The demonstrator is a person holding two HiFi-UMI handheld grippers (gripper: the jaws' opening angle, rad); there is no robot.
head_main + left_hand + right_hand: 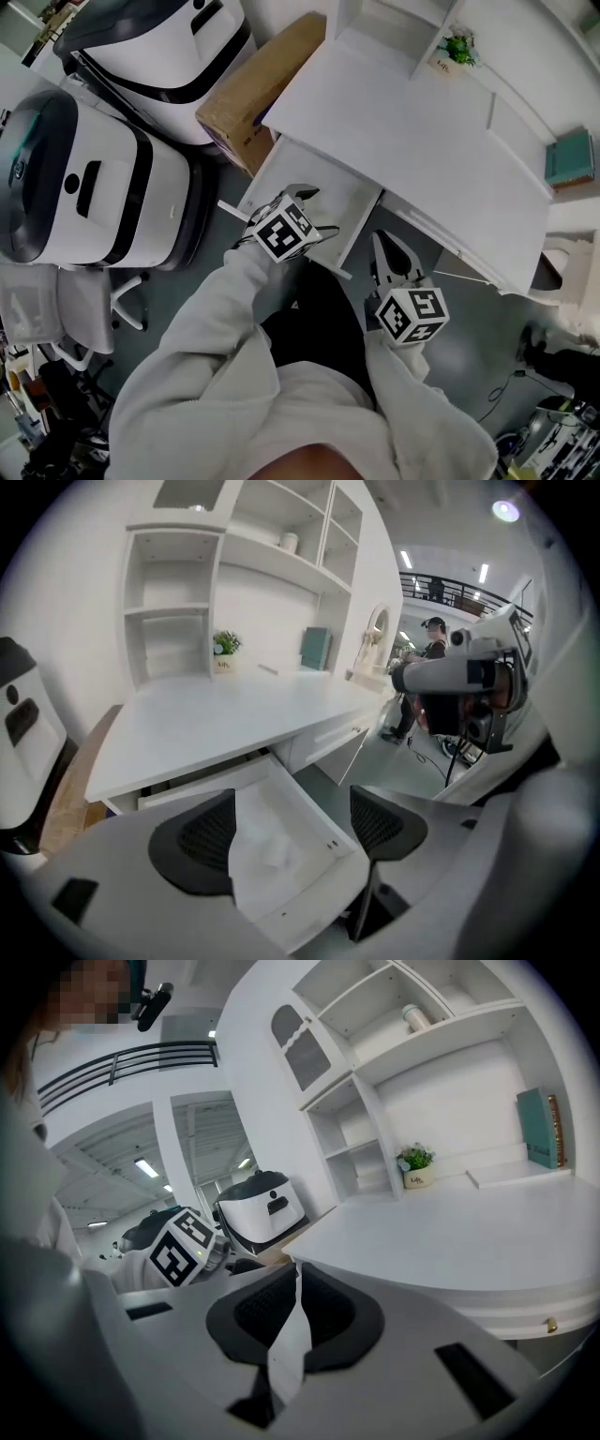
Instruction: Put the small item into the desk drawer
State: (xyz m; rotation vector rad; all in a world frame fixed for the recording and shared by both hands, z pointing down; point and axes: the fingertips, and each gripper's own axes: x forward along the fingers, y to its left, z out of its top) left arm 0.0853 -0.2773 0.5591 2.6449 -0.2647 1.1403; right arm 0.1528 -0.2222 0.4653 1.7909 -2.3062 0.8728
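Currently holds left gripper (pixel 292 817) spread wide above pulled-out white desk drawer (pixel 305 909) | shows small whitish lump (pixel 275 852) lying on drawer floor, long axis unreadable | holds right gripper (pixel 297 1283) pressed together, right of drawer.

Two grippers show, the left gripper (pixel 298 194) and the right gripper (pixel 381 242), with one thin white strip (pixel 292 1335) in the right one. There is one white desk (pixel 403 122) with one open drawer (pixel 349 199) and one small white lump (pixel 274 851) inside. Two big white machines (pixel 94 187) stand at ten o'clock, one cardboard box (pixel 262 84) at twelve, one potted plant (pixel 458 47) at one, one teal book (pixel 570 157) at three.
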